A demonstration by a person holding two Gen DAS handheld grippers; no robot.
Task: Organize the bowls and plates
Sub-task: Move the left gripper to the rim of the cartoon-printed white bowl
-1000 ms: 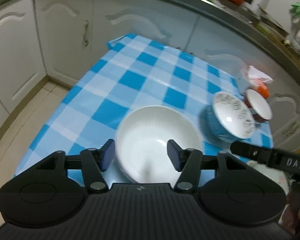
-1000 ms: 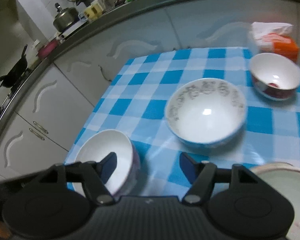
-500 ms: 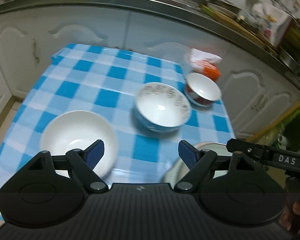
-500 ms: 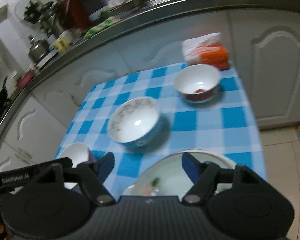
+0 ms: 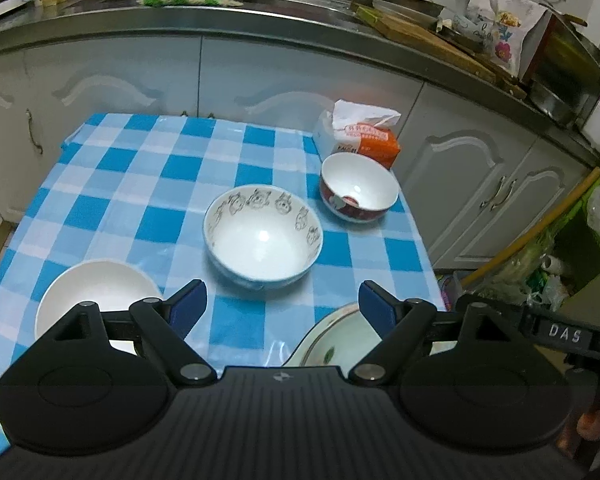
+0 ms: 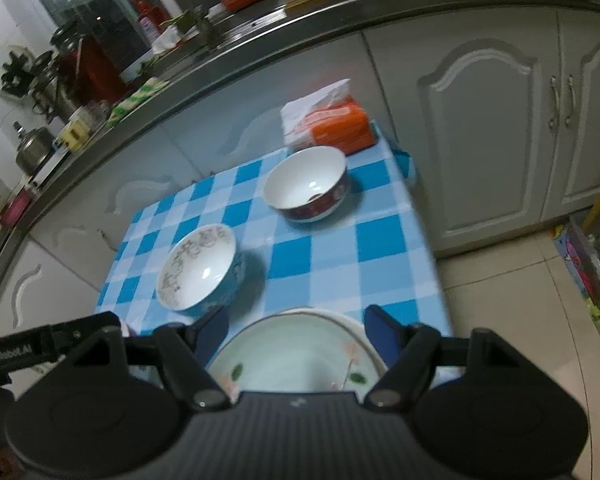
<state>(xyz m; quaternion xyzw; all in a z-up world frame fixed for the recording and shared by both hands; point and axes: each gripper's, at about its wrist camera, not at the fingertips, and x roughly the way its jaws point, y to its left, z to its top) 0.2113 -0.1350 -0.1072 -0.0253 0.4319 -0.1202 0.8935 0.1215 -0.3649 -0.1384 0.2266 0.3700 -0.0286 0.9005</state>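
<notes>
On the checked tabletop point(image 5: 112, 184) the white bowl point(image 5: 96, 296), a second ago between the left gripper's point(image 5: 282, 306) pads, now sits off to its left; that gripper has spread wide and holds nothing. The right gripper point(image 6: 296, 332) hangs fairly wide over the floral plate point(image 6: 300, 356), empty too. Judging by this, the white bowl is released and another piece comes next. Blue bowl point(image 5: 262, 240) and red bowl point(image 5: 358, 188) stand empty.

Kitchen corner on my feeds

I see white cabinets point(image 5: 480, 184) under a steel countertop point(image 5: 260, 20), pale floor tiles point(image 6: 512, 320), and a blue-checked tablecloth point(image 5: 140, 184) over the table.
</notes>
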